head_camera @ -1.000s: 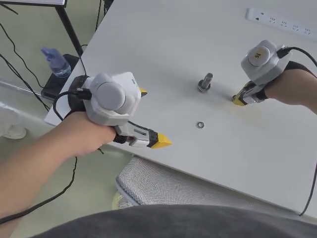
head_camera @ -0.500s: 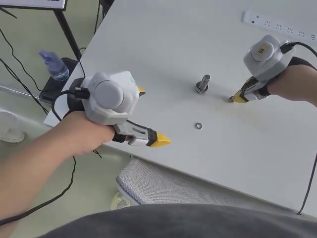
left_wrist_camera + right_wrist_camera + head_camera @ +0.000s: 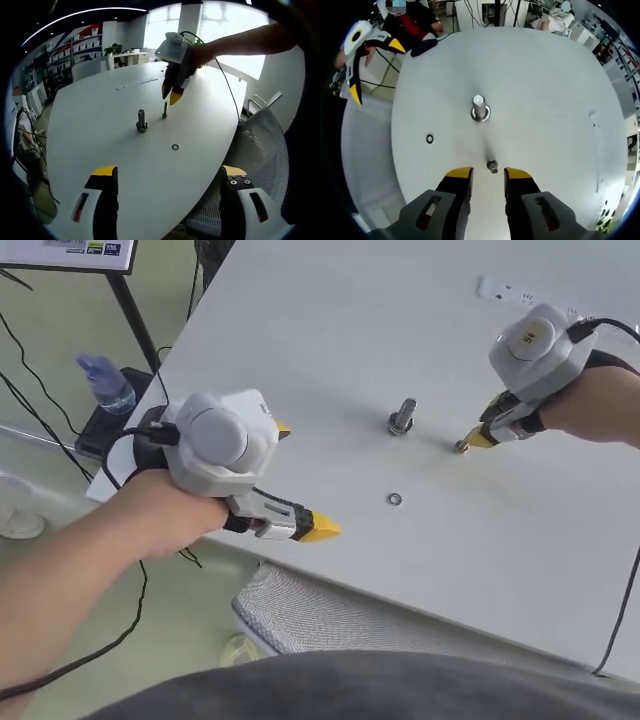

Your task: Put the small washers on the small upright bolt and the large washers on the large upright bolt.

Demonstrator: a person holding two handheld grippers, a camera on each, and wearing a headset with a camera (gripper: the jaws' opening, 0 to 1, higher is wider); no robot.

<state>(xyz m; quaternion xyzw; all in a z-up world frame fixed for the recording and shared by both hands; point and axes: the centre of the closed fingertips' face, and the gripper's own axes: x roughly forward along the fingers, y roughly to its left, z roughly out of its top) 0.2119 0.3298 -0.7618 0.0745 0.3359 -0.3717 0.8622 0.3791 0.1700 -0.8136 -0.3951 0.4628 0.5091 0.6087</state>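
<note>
The large upright bolt (image 3: 403, 417) stands mid-table with a washer ring at its base (image 3: 479, 114). To its right is the small upright bolt (image 3: 462, 446), seen in the right gripper view as a stub (image 3: 492, 165) just ahead of my right gripper (image 3: 489, 173). That gripper's jaws are slightly apart and hold nothing. One small washer (image 3: 394, 500) lies flat on the table nearer me, also visible as a ring (image 3: 175, 147). My left gripper (image 3: 302, 477) hovers over the table's near left edge, wide open and empty. In the left gripper view the right gripper (image 3: 170, 95) hangs just above the small bolt (image 3: 165, 110).
The white table (image 3: 330, 350) drops off at its left and near edges. A grey mesh chair (image 3: 320, 610) sits below the near edge. A power strip (image 3: 520, 292) lies at the far right. A spray bottle (image 3: 103, 383) stands off the table at left.
The right gripper has lifted back slightly from the table, and the small bolt now shows standing free at its tips. The left gripper has stayed put.
</note>
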